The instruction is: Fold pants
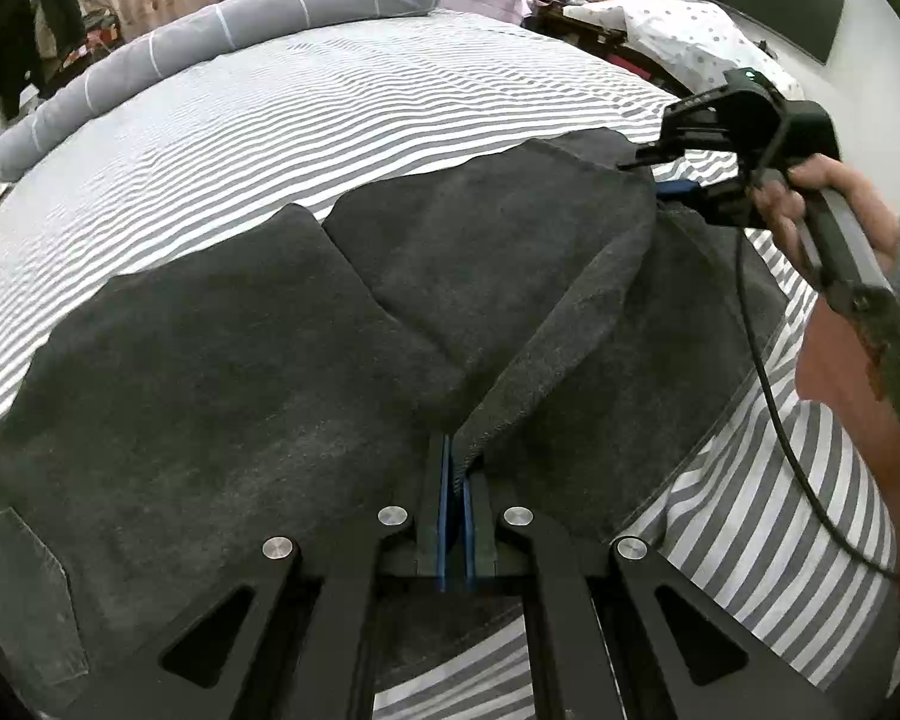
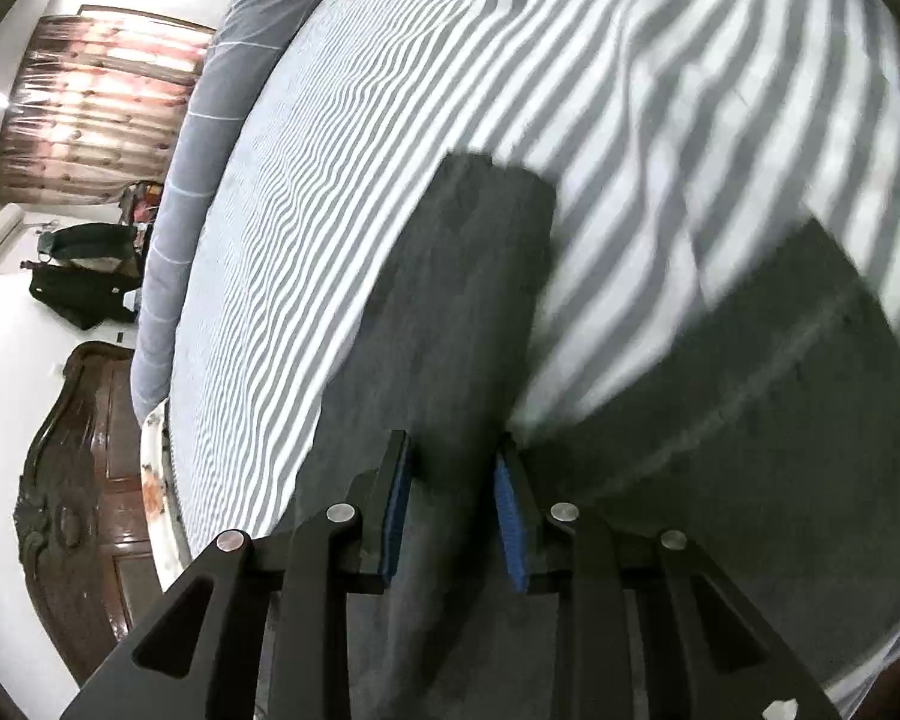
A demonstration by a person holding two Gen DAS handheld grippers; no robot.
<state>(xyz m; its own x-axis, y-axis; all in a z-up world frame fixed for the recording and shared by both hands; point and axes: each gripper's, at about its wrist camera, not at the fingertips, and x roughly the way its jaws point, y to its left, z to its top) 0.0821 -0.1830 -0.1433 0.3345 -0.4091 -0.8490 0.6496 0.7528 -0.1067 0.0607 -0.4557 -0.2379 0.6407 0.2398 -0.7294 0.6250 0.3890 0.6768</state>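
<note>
Pants (image 1: pixel 222 360) — dark grey, spread across the striped sheet of the bed (image 1: pixel 330 120), near its front edge; both legs are seen to run toward the middle of the bed. One fabric edge is raised in a ridge from the left gripper (image 1: pixel 457 480) toward the right gripper (image 1: pixel 660 177).

Left gripper — fingers (image 1: pixel 444 510) brought together, clamped on the raised edge of the pants.

Right gripper — held in a hand (image 1: pixel 822 210) at the far end of the ridge, touching the cloth there. In the right wrist view its fingers (image 2: pixel 396 516) are set slightly apart, with pants fabric seen between them; whether the pads press on it cannot be told, the picture being blurred.

Rolled grey blanket (image 1: pixel 210 42) — laid along the far edge of the bed.

Cable (image 1: pixel 768 360) — hung from the right gripper.
</note>
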